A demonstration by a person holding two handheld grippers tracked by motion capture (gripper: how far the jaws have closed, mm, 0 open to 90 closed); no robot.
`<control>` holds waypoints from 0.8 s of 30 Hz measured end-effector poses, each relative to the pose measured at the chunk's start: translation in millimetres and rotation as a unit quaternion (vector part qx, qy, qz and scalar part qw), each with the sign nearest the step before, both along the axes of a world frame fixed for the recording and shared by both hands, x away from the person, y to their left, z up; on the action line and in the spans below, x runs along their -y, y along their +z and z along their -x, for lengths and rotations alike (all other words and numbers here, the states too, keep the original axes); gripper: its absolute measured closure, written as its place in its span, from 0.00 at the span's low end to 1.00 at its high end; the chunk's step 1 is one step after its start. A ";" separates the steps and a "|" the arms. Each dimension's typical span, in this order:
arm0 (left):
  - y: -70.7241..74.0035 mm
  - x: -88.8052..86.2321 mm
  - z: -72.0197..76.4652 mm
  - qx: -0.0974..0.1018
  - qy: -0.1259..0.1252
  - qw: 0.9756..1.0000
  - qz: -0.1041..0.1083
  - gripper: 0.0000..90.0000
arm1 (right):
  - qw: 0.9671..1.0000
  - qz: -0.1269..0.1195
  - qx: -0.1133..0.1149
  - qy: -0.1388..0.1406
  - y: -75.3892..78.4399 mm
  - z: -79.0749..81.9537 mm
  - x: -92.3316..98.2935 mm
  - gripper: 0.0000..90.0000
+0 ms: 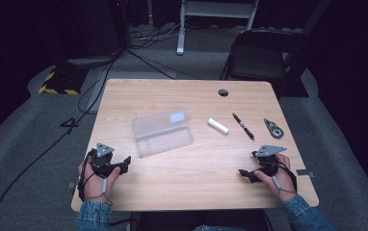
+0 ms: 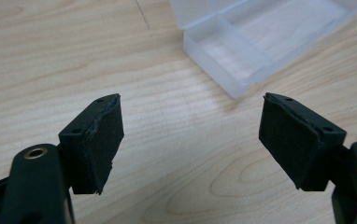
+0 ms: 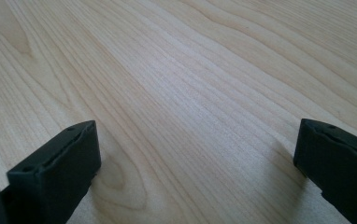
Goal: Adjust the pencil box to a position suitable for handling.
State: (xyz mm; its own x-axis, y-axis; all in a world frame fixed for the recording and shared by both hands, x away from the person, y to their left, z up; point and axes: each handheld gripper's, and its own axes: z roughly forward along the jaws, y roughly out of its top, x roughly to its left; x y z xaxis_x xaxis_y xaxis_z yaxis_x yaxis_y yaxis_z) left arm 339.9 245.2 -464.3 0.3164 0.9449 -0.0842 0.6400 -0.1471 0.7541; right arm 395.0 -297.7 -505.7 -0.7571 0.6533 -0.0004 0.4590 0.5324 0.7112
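A: Where is the plastic box (image 1: 162, 132) found?

B: Just ahead of the left gripper (image 1: 125, 163), lid raised, long axis running left-near to right-far.

A: How is it best approached?

B: A corner wall should be centred between the spread, empty jaws. The right gripper (image 1: 243, 173) is also held spread, empty, well apart from it.

large "4" marked on grey floor (image 1: 69, 124)
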 end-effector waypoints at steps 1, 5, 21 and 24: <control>2.8 1.1 -0.8 0.002 0.002 1.000 0.004 0.25 | 1.000 0.000 0.000 0.000 0.0 0.0 0.0 0.01; 11.6 6.0 -6.0 0.011 -0.004 1.000 0.013 0.25 | 1.000 0.000 0.000 0.002 0.0 0.1 0.1 0.01; -2.3 19.8 -51.1 -0.007 0.009 1.000 0.011 0.27 | 1.000 0.000 0.000 0.004 -0.1 0.8 0.2 0.01; -6.9 23.0 -56.5 -0.015 0.007 1.000 0.012 0.28 | 1.000 0.000 0.000 0.004 -0.1 0.9 0.2 0.01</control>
State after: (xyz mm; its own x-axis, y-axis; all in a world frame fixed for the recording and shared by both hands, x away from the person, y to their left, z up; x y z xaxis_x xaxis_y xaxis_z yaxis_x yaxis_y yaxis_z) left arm 396.4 222.2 -471.3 0.3008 0.9465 -0.1164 0.6642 -0.1204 0.7378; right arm 394.2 -297.9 -505.8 -0.7618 0.6478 -0.0004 0.4549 0.5355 0.7115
